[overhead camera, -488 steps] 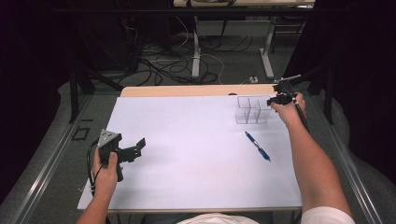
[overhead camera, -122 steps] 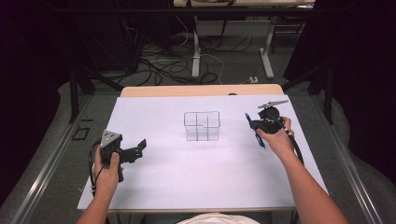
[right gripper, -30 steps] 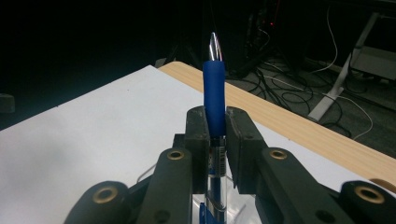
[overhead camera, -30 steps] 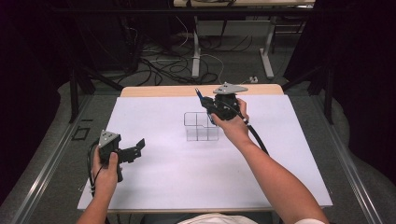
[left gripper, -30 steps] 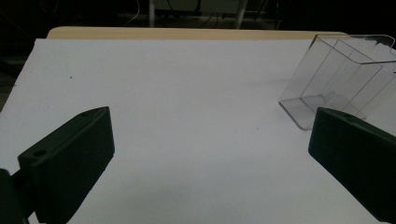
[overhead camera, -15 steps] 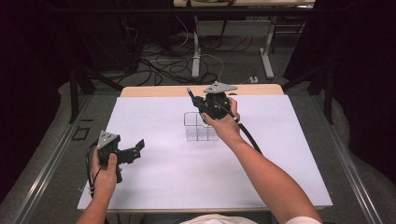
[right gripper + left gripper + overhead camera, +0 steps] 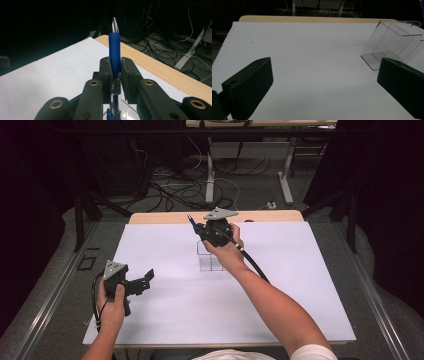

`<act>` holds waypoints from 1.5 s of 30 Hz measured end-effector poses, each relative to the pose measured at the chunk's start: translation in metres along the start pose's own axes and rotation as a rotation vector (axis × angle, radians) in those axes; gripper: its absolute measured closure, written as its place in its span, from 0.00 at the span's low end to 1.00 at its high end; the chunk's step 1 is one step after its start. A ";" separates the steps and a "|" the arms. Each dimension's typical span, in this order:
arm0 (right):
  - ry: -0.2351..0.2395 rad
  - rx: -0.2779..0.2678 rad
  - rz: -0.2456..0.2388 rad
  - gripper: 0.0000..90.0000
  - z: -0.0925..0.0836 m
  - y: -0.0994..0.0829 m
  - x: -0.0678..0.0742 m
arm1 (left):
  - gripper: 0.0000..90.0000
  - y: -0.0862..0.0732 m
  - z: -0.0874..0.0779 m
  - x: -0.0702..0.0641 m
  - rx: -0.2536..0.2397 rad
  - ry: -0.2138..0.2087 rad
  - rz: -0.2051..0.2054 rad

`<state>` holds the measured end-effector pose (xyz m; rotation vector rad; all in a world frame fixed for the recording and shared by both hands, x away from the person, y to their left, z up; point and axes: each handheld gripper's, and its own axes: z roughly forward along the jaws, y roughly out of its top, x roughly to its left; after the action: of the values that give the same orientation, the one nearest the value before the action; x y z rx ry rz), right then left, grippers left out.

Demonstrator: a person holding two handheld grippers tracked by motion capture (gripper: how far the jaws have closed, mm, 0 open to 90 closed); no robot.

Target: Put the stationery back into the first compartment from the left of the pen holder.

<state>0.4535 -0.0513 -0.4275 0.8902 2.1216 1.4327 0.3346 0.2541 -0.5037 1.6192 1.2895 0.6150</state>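
Observation:
A clear plastic box with compartments (image 7: 210, 259) stands on the white table top (image 7: 165, 320) near the middle, toward the back; it also stands at the right edge of the left gripper view (image 7: 392, 45). My right gripper (image 7: 201, 231) hovers just above the box's back edge, shut on a blue pen (image 7: 114, 50) whose metal tip points up and away (image 7: 190, 220). My left gripper (image 7: 146, 279) rests in the hand at the front left, open, with nothing between its fingers (image 7: 249, 85).
A wooden table edge (image 7: 165, 217) runs along the back. Beyond it lie cables and desk legs (image 7: 210, 175) on a dark floor. Metal rails (image 7: 45, 305) flank the table.
My right gripper with the pen has moved left and slightly toward the back, over the clear box. The left hand has stayed still.

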 end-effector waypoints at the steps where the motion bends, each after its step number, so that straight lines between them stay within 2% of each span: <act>1: 0.000 0.005 -0.005 0.89 0.002 0.001 0.001 | 0.00 0.000 0.000 0.000 0.000 0.000 -0.001; 8: -0.018 0.001 -0.009 0.89 0.013 0.002 0.000 | 0.00 0.000 0.000 0.000 0.000 -0.003 -0.005; 13: -0.032 0.022 -0.008 0.89 0.019 0.000 -0.002 | 0.00 0.000 0.000 0.000 -0.001 -0.004 -0.004; 14: -0.034 0.009 -0.008 0.89 0.022 -0.001 -0.002 | 0.00 0.000 0.000 0.001 -0.001 -0.003 -0.002; 17: -0.050 0.029 0.003 0.89 0.024 -0.003 -0.004 | 0.00 0.000 0.000 0.001 0.005 -0.004 -0.004; 18: -0.051 0.015 0.003 0.89 0.026 -0.005 -0.004 | 0.00 0.000 0.000 0.001 0.004 -0.004 -0.004; 25: -0.067 0.020 0.010 0.89 0.028 -0.006 -0.005 | 0.00 0.000 0.000 0.000 0.003 -0.005 -0.003; 30: -0.075 0.001 0.063 0.89 0.029 -0.008 -0.008 | 0.00 0.000 0.001 0.000 0.003 -0.005 -0.004; 36: -0.084 -0.003 0.085 0.88 0.031 -0.009 -0.009 | 0.00 0.000 0.001 0.001 0.004 -0.005 -0.002; 45: -0.084 0.011 0.071 0.88 0.036 -0.013 -0.006 | 0.00 0.000 0.001 0.001 0.005 -0.005 -0.002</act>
<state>0.4779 -0.0358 -0.4531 1.0215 2.0567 1.3937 0.3354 0.2544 -0.5044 1.6223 1.2899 0.6068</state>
